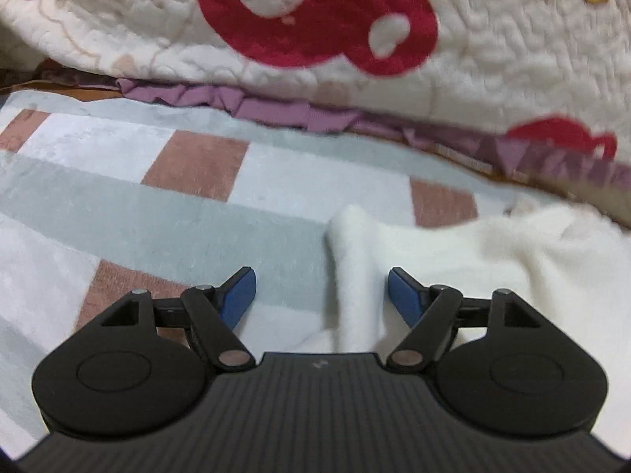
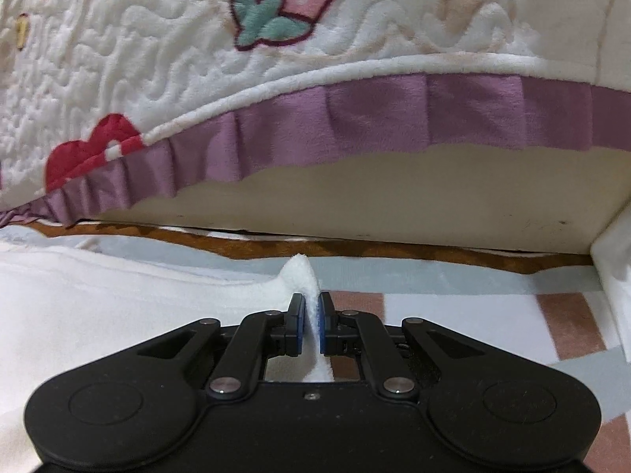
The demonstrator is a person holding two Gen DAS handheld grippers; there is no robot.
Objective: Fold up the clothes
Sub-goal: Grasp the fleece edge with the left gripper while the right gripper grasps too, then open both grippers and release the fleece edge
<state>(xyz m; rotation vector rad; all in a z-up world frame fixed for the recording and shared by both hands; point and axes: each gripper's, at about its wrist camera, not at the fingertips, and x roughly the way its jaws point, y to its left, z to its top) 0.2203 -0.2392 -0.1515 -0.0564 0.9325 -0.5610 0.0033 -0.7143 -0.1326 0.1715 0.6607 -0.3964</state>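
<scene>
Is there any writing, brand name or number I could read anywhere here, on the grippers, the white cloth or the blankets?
None: no words, brand names or numbers can be read in either view.
The quilt carries only pictures: a strawberry and red bear shapes.
The left gripper body shows a tiny pale mark, too small to read.
The white garment, the checked blanket and the right gripper are plain.
</scene>
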